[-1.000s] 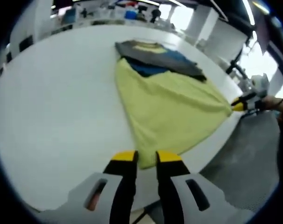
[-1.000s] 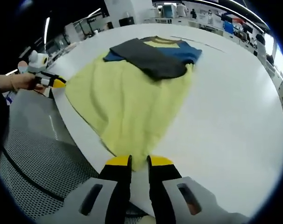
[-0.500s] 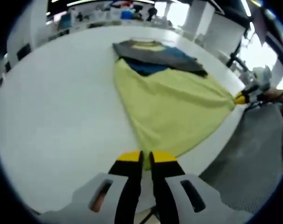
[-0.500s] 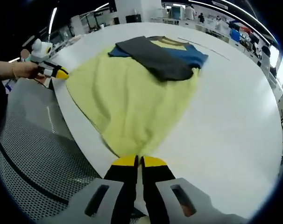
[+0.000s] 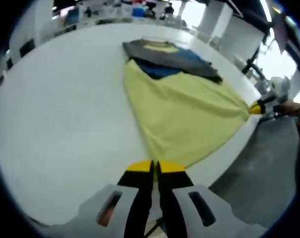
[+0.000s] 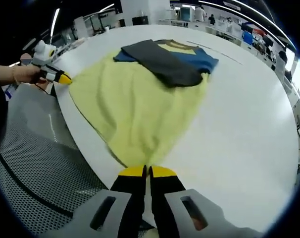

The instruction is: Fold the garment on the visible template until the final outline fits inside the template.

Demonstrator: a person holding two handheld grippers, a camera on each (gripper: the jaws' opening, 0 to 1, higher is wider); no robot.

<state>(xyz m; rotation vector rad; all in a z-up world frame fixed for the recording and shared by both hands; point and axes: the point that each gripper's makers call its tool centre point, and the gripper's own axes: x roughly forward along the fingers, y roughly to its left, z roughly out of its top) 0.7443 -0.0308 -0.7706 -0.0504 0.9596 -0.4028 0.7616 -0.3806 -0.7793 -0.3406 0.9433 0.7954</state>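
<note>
Yellow shirt (image 5: 182, 116) lies spread on the white tabletop (image 5: 61, 109), its hem end at the near edge and its collar end toward the middle, where a grey and blue part is folded across the top. Left gripper (image 5: 154, 167) has its jaws clenched on one hem corner of the shirt at the near tabletop edge. Right gripper (image 6: 146, 172) has its jaws clenched on the other hem corner, also at the near edge. In the left gripper view the right gripper (image 5: 256, 108) shows at the far hem corner, held by a hand (image 5: 293, 108). In the right gripper view the left gripper (image 6: 61, 78) shows at the opposite hem corner, with a hand (image 6: 26, 73) behind it. Hem is stretched between the two grippers along the edge. Grey perforated floor (image 6: 36, 163) lies below the edge.
</note>
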